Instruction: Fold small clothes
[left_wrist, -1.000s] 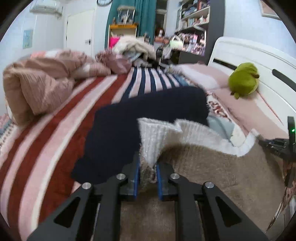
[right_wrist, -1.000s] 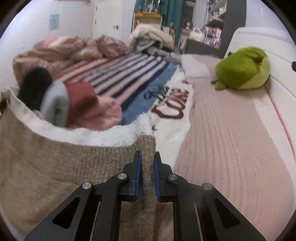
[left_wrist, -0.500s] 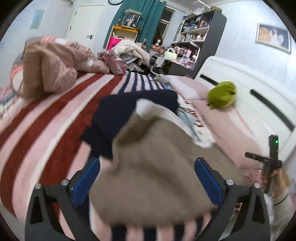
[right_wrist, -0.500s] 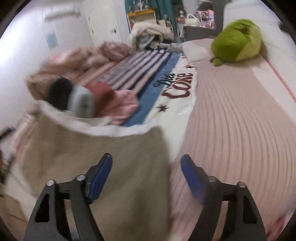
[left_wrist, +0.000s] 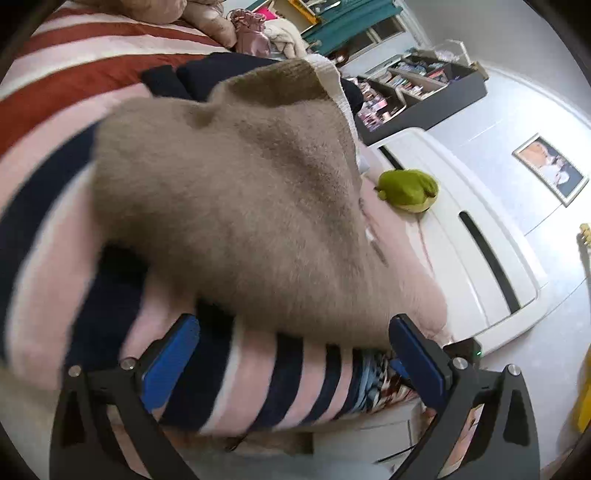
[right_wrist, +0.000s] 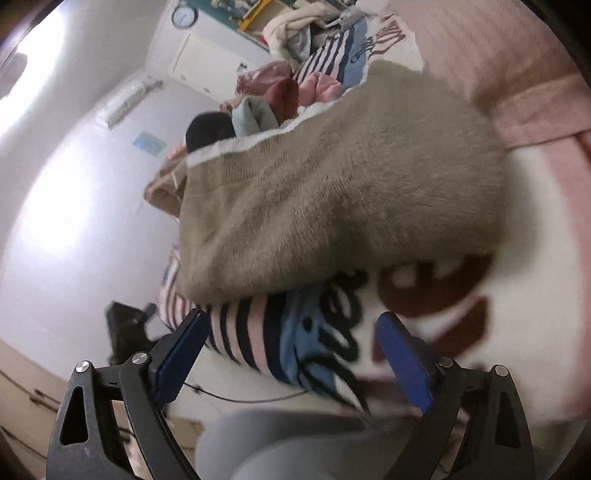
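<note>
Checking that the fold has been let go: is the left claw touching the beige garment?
Apart. In the left wrist view the left claw stands open, blue pads clear of the beige garment, striped blanket showing between them.

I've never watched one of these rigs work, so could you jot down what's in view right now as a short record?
garment: fuzzy beige knitted piece with cream trim, lying on the bed
surface: pink and navy striped blanket
left gripper: open, holds nothing
right gripper: jaws just opened, nothing between them
nearby: green plush toy by the white headboard
</note>
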